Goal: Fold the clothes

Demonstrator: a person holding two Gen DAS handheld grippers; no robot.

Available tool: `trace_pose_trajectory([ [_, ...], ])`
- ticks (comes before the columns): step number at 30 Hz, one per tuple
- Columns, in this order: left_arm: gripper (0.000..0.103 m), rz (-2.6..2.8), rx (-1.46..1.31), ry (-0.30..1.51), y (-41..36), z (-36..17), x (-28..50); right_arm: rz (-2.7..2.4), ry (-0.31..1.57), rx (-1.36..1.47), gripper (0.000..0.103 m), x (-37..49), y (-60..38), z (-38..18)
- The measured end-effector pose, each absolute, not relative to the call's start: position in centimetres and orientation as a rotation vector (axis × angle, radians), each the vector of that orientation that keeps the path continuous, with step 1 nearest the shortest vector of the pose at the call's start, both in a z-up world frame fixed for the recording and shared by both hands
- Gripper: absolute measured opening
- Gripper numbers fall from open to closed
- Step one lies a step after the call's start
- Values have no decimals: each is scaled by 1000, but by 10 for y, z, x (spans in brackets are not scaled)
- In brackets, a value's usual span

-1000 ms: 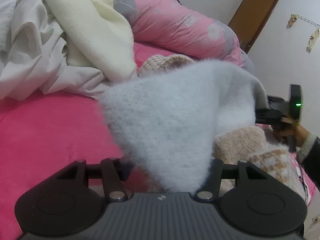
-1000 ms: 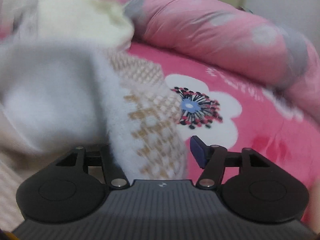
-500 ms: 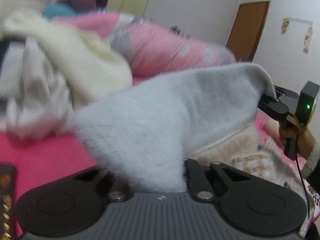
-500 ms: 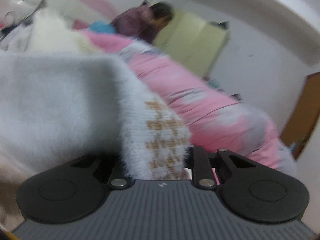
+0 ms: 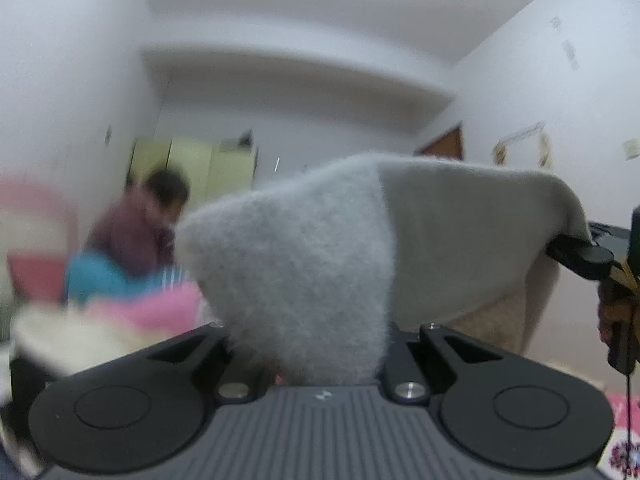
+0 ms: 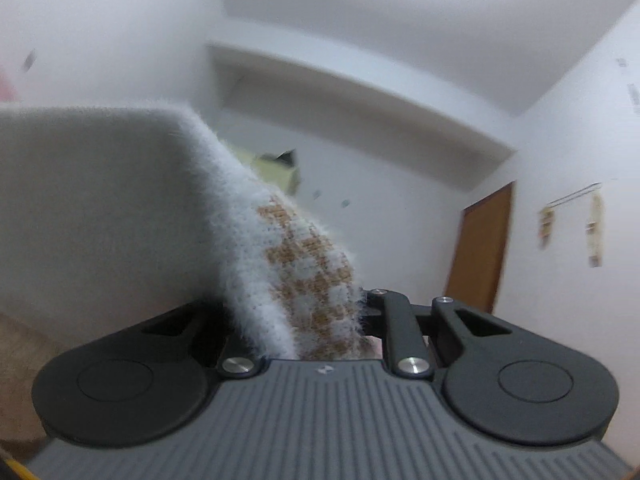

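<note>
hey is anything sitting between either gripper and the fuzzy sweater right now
Nothing visible does. The left gripper and right gripper are each shut on the fuzzy sweater, which hangs stretched between them in the air.

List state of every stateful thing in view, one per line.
Fuzzy grey-white knit sweater with tan check pattern: lifted, stretched between both grippers.
Left gripper: shut on the sweater.
Right gripper: shut on the sweater.
Brown wooden door: cannot tell, blurred.
Yellow-green wardrobe: doors look shut.
</note>
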State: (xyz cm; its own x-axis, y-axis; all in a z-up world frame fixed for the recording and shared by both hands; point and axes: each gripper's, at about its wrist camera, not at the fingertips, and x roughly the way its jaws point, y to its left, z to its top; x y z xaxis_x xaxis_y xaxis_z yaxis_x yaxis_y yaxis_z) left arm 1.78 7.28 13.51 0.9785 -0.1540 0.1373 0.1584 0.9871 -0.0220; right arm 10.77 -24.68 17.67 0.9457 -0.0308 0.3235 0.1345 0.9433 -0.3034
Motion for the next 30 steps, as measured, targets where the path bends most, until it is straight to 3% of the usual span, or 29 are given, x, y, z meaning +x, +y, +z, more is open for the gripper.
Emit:
trace_pose_trajectory([
  [12, 11, -261, 35, -480, 30, 235, -26, -241, -571, -259, 15, -19, -295, 281],
  [30, 11, -653, -124, -632, -19, 292, -33, -380, -788, -229, 15, -161, -356, 344],
])
